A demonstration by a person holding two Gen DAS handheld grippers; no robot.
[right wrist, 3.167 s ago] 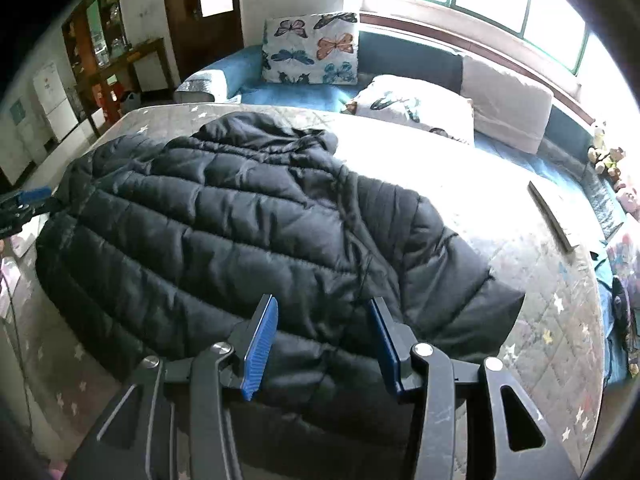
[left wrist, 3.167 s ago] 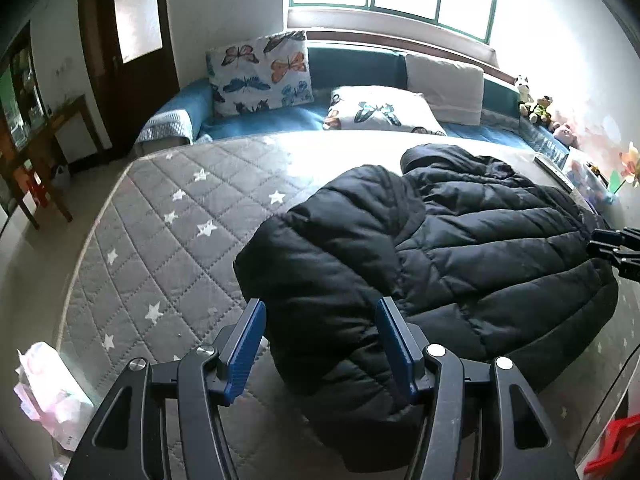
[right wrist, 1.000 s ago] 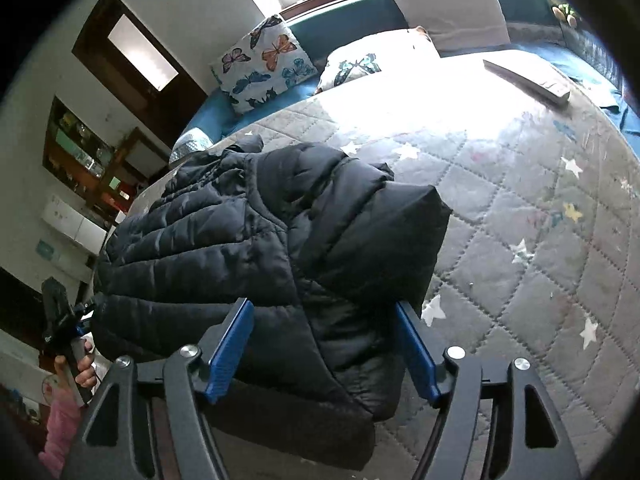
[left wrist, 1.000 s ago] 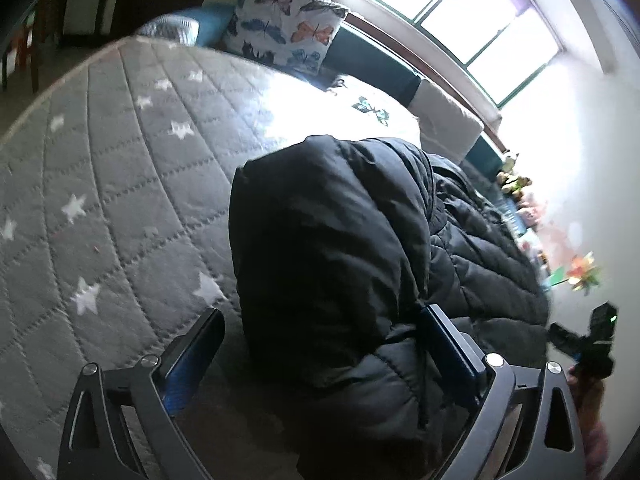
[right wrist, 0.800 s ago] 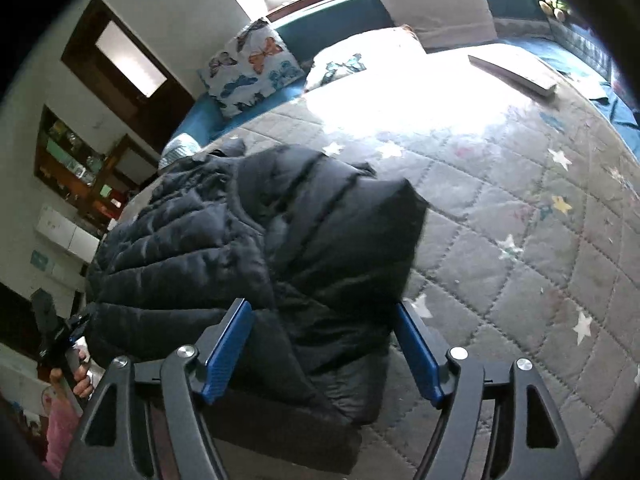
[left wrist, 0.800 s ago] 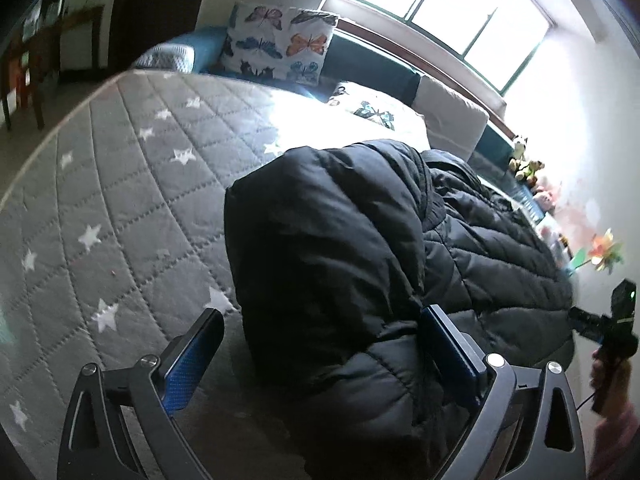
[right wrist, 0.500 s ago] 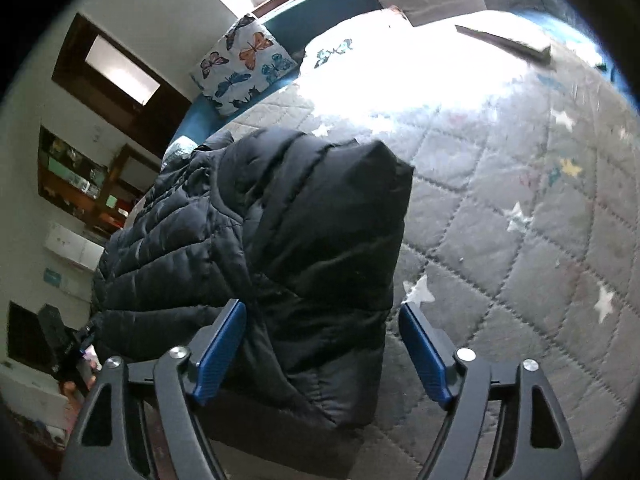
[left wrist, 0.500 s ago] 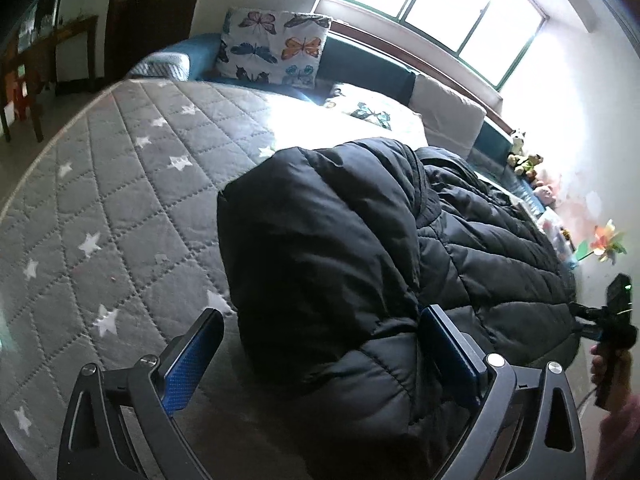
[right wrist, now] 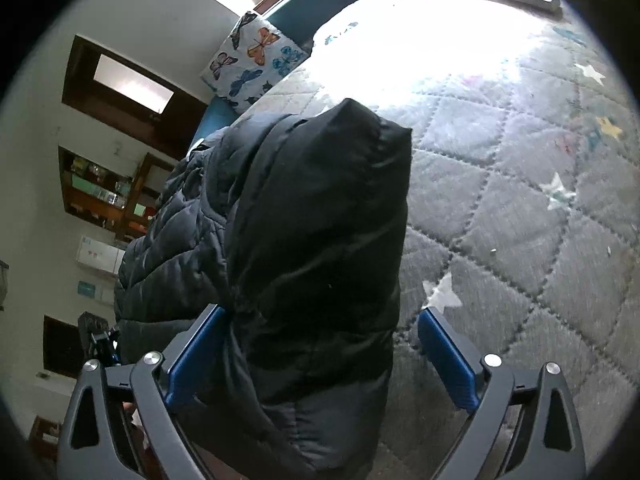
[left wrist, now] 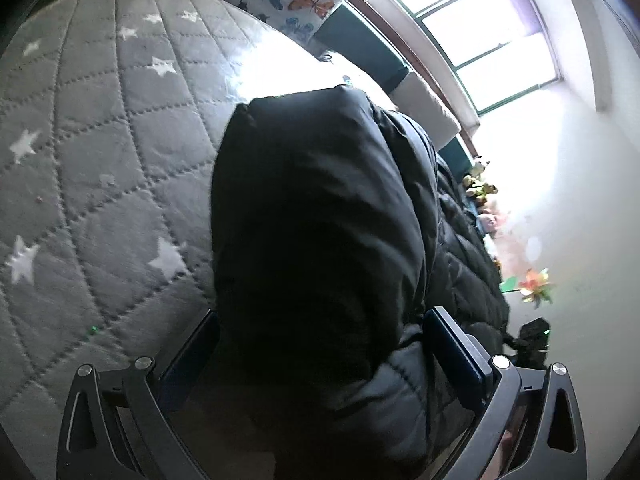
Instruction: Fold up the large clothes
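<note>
Your black puffer jacket (left wrist: pixel 320 220) lies on the star-quilted bed (left wrist: pixel 100 160), its near hem between both tools. You look mid-approach for the hem fold. Your left gripper (left wrist: pixel 320 344) and right gripper (right wrist: pixel 320 344) gape wide, straddling unpinched fabric; close next, then lift far.

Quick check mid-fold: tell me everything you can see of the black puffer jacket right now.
The black puffer jacket is quilted, slightly shiny and padded. It lies on the grey star-quilted bed. One sleeve end bulges between the wide-set fingers of the left gripper; the other sits likewise in the right gripper, against its left pad, clear of the right. The stitched body stretches away between them.
</note>
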